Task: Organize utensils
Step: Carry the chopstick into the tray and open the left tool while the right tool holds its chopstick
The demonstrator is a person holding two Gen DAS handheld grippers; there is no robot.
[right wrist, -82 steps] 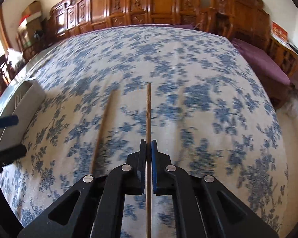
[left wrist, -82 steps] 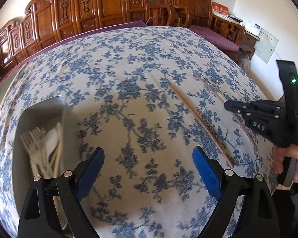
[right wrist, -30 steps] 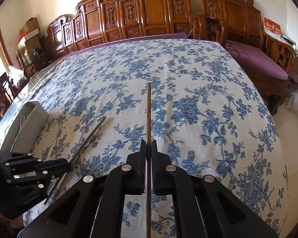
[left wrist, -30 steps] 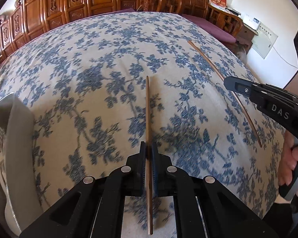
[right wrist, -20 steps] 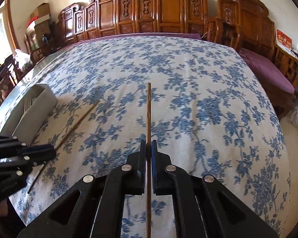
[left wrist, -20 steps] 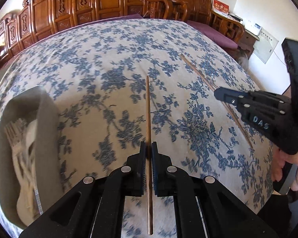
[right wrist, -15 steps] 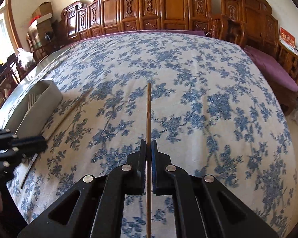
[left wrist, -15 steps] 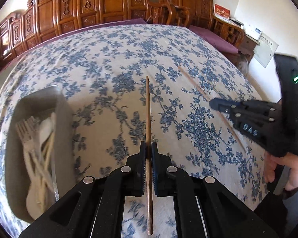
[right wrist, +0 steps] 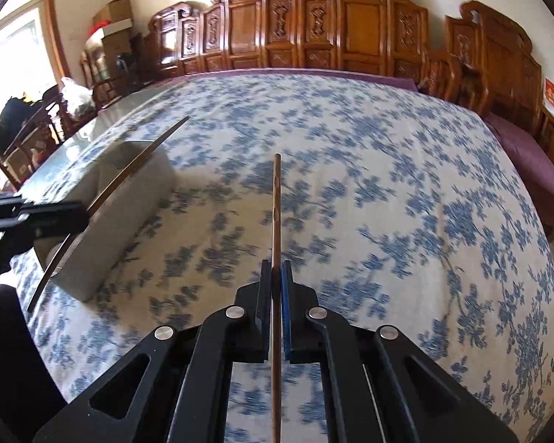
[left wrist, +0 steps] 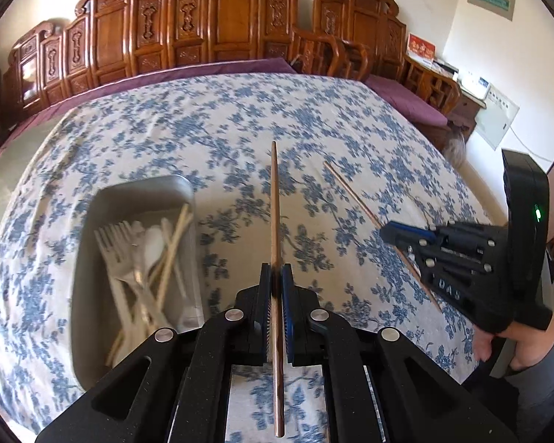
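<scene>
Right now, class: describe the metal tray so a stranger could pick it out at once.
On the blue-flowered tablecloth, look left of the chopstick clamped in the left gripper. The metal tray sits there, the only container on the table, holding pale forks and other utensils.

Blue-floral tablecloth [left wrist: 240, 118]; carved wooden chairs [left wrist: 218, 37]; cardboard boxes [right wrist: 112, 18].

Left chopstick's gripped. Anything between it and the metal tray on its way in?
Nothing visible. The left gripper holds its chopstick above the tablecloth, just right of the open tray; only forks and chopsticks lie inside.
</scene>
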